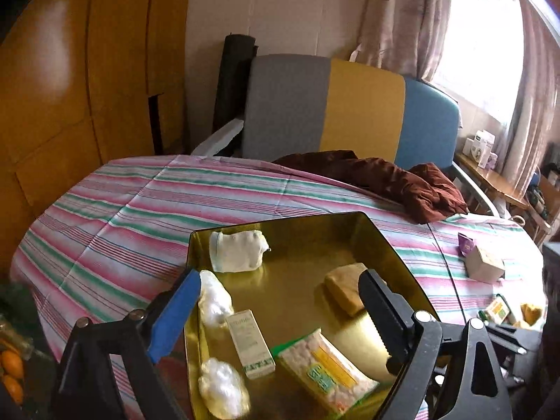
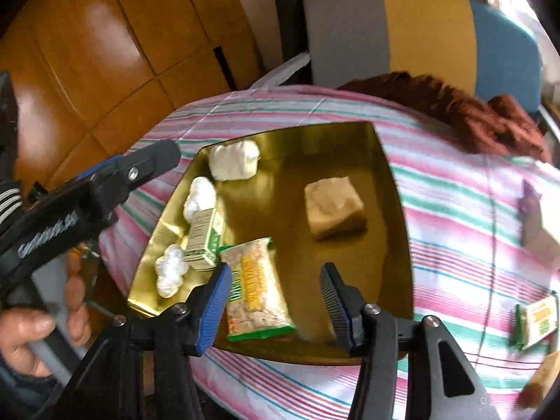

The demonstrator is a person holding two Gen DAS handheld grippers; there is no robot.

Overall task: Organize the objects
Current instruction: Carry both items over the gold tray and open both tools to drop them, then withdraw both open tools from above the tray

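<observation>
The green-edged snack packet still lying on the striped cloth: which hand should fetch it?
Probably the right: that green-edged snack packet lies on its side of the gold metal tray, and the right gripper is open and empty.

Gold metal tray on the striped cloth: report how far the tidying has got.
Done: the shiny gold metal tray already holds a white cloth bundle, two white cotton wads, a small green-and-white carton, a tan block and a clear snack packet. In hand: nothing; the left gripper and right gripper are open and empty. Left: a cardboard box, a purple packet and a green-edged packet.
</observation>
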